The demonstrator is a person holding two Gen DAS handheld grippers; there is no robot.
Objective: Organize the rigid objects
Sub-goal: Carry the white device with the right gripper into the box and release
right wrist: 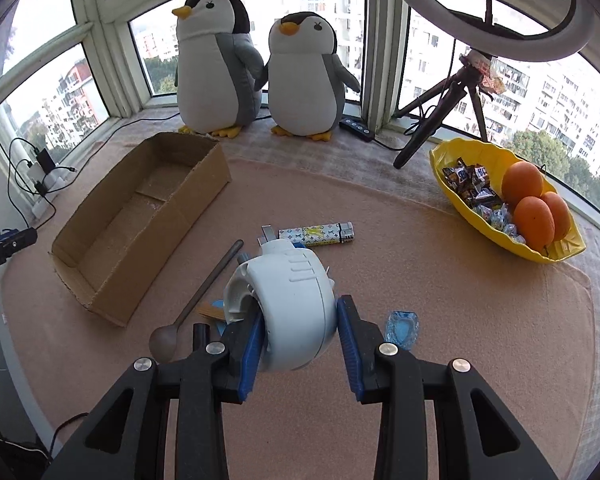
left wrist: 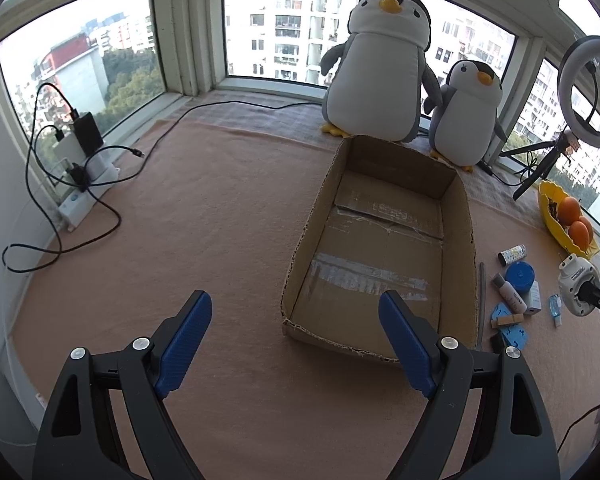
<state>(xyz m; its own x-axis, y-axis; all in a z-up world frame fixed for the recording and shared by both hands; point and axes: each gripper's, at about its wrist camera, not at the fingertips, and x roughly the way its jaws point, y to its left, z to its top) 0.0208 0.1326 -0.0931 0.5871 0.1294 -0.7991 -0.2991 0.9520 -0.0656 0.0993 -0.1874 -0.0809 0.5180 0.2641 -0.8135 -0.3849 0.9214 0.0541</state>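
Note:
My right gripper [right wrist: 300, 320] is shut on a round white plastic device [right wrist: 288, 304], held above the pinkish mat; the same white device [left wrist: 578, 286] shows at the right edge of the left wrist view. An open cardboard box [left wrist: 380, 248] lies on the mat, also seen as the cardboard box [right wrist: 140, 216] left of the right gripper. Beneath the device lie a patterned lighter [right wrist: 318, 234], a dark spoon [right wrist: 198, 300] and a small blue clear item [right wrist: 402, 328]. Several small things [left wrist: 514, 292] lie right of the box. My left gripper [left wrist: 296, 336] stands open, nothing between its fingers, at the box's near left corner.
Two plush penguins [right wrist: 220, 64] stand by the windows behind the box. A yellow bowl [right wrist: 452, 160] with oranges and sweets sits at the right, next to a ring light on a tripod [right wrist: 452, 100]. Chargers and cables [left wrist: 80, 152] lie at the far left.

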